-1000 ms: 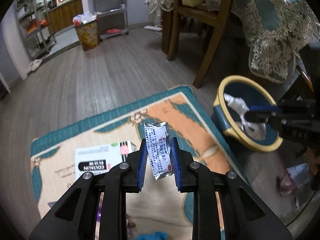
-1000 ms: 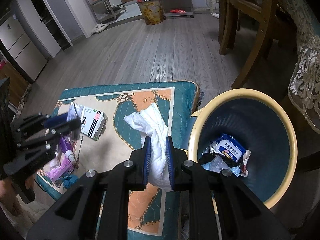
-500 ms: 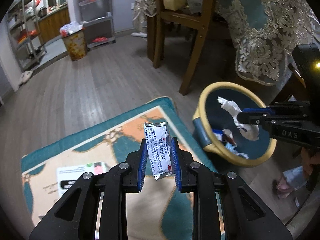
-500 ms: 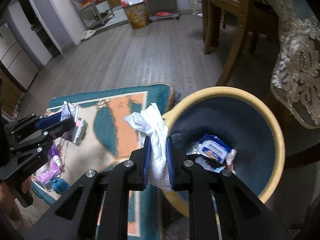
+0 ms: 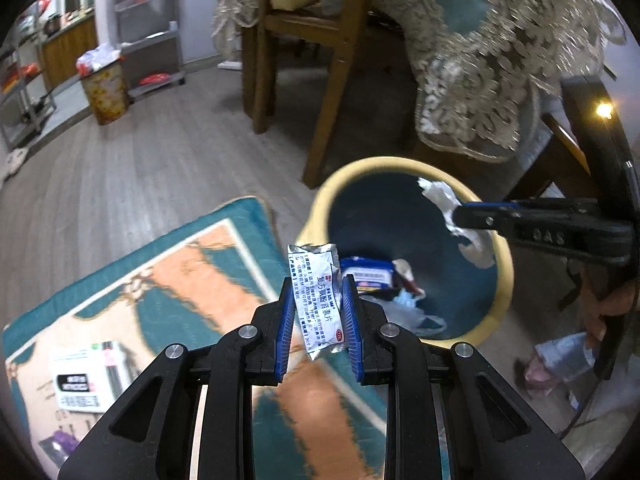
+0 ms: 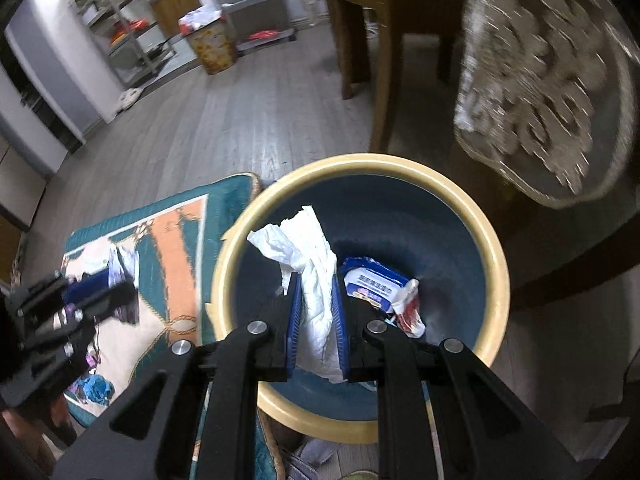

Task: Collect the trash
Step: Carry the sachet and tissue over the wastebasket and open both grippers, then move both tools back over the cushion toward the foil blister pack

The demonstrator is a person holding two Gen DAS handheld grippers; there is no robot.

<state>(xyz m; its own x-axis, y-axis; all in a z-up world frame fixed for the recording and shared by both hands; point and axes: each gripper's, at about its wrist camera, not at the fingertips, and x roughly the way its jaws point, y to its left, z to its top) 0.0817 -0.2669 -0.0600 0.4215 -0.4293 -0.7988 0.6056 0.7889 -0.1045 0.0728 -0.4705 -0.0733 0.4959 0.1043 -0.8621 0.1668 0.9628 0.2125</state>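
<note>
- Left gripper [image 5: 318, 316] jaws clamp a foil packet [image 5: 316, 296]; the bin [image 5: 502, 280] sits just beyond them.
- Right gripper [image 6: 316, 316] jaws pinch a crumpled tissue [image 6: 308, 264] above the bin's mouth.

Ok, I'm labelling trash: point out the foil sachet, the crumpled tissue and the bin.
foil sachet [image 5: 319, 296], left wrist view, printed face
crumpled tissue [image 6: 310, 258], right wrist view, upper folds
bin [image 6: 498, 264], right wrist view, yellow rim

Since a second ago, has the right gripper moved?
Yes. The right gripper, shut on the tissue, went from over the rug to above the bin.
</note>
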